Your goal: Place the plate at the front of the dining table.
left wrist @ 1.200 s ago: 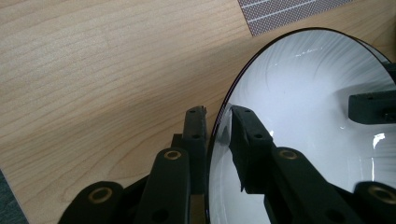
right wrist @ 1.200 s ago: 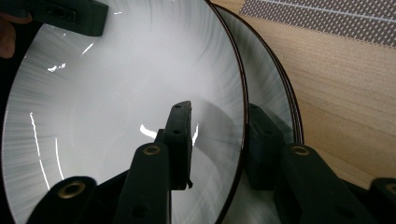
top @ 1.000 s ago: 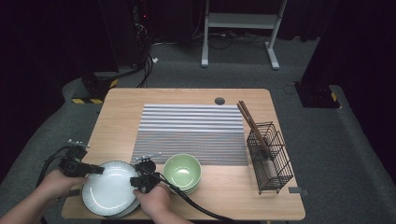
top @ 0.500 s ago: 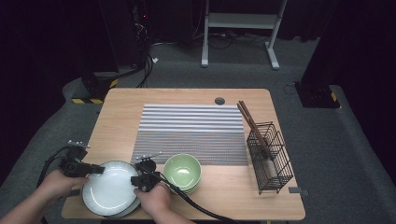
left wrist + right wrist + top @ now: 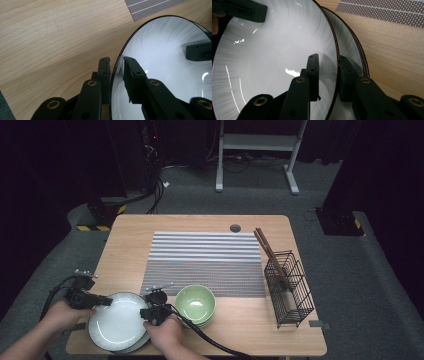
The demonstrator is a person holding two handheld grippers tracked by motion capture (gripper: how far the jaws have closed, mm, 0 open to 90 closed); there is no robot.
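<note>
A white plate with a thin dark rim tops a stack of plates at the table's front left. My left gripper is shut on its left rim. In the left gripper view the jaws straddle the plate's edge, one above and one below. My right gripper is shut on the opposite rim. In the right gripper view its jaws clamp the top plate, which sits a little above the lower plates. Each gripper view shows the other gripper's jaw across the plate.
A green bowl on a stack of bowls stands just right of the plates. A striped mat covers the table's middle. A black wire rack with brown chopsticks stands at the right edge. A cable trails off the front edge.
</note>
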